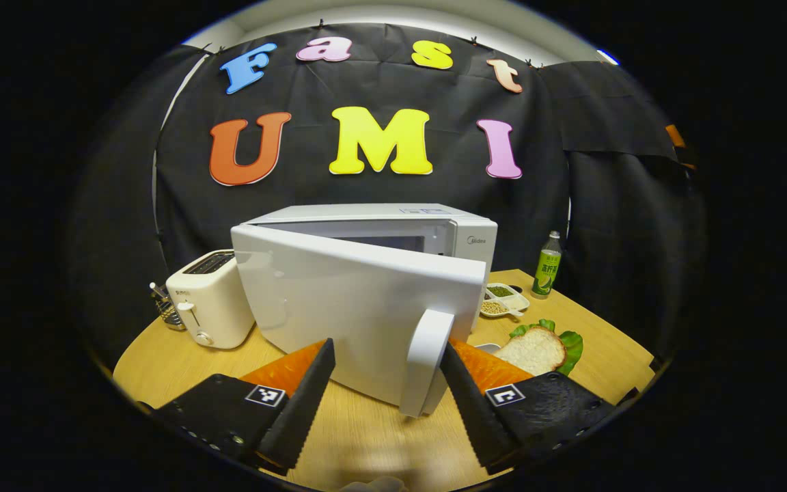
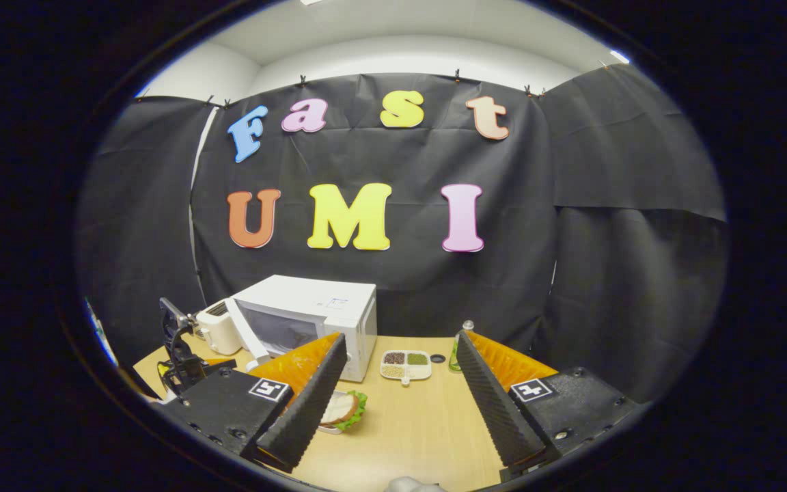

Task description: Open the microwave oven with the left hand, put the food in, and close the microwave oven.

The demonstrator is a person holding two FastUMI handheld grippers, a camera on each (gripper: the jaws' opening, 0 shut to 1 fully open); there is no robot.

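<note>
White and boxy, the microwave stands at the back of the wooden table, and its door is swung partly out toward you, hinged on the toaster side, so you cannot see the cavity behind it. That door's long upright handle sits between the fingers of your left gripper; the jaws are spread and whether either finger touches the handle is hard to tell. In the right gripper view your right gripper hovers over the table in front of the microwave with jaws spread and nothing between them. The food, a sandwich of bread on green lettuce, lies flat on its small plate just in front of the microwave's control-panel corner, half hidden by a finger. Beyond that corner lie a divided dish of grains and a green bottle.
</note>
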